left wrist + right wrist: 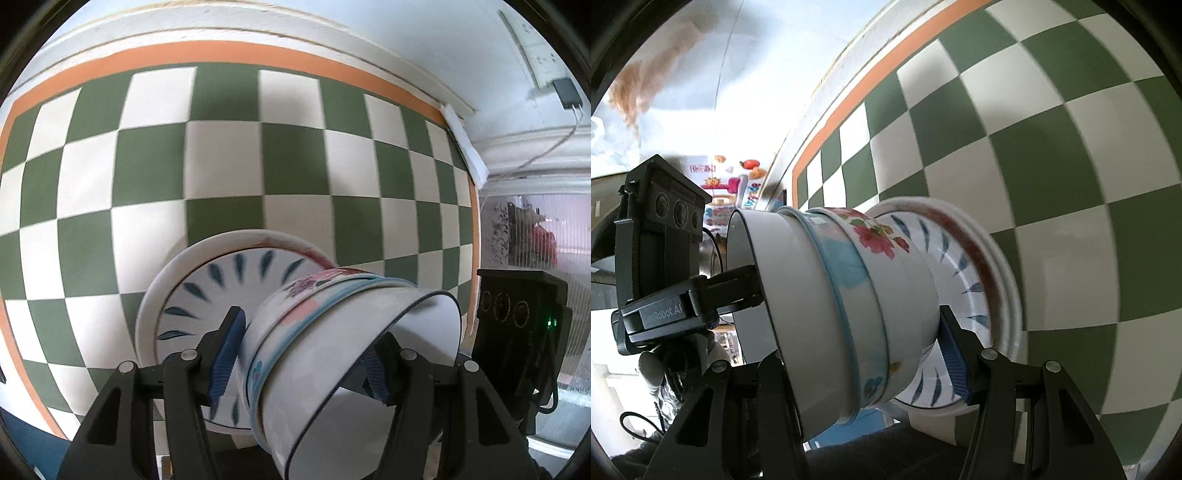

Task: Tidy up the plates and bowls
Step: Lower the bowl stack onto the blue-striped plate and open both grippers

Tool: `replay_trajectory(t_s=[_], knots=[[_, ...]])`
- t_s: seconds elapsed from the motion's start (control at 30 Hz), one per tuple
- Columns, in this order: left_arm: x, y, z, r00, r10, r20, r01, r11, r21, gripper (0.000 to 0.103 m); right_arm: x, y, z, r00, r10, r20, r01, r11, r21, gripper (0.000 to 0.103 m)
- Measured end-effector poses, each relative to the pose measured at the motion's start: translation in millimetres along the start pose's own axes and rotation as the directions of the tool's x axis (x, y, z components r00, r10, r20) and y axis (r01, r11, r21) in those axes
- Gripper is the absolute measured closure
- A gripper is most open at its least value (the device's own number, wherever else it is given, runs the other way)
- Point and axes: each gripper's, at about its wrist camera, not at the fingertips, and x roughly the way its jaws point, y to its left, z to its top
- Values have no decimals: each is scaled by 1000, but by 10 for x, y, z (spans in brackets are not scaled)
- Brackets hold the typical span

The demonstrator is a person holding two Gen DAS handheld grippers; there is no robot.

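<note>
Three nested bowls lie tipped on their side, a plain white one with a dark rim innermost and flowered ones outside it. My left gripper is shut on this stack, one blue pad against the outer bowl's base and the other inside the white bowl. From the opposite side my right gripper is shut on the same bowls; one pad presses the base and its other finger is hidden. A blue-leaf plate on a wider white plate sits just behind the bowls' base, also seen as the plates.
Below lies a green-and-white checkered table with an orange border; its edge runs along the right in the left wrist view. The right gripper's black body shows at that edge. The left gripper's body fills the right wrist view's left side.
</note>
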Motion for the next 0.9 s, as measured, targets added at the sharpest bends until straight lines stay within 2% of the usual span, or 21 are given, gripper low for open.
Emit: replay_trajectory(t_s=[0.3, 0.9], knots=[[55, 261, -80, 1000, -3, 1, 3, 999, -45, 46, 253, 26, -40, 998, -28, -50, 27, 999, -30, 46], [140, 466, -123, 1000, -1, -6, 1, 995, -99, 46, 394, 21, -50, 995, -51, -83, 48, 998, -42, 46]])
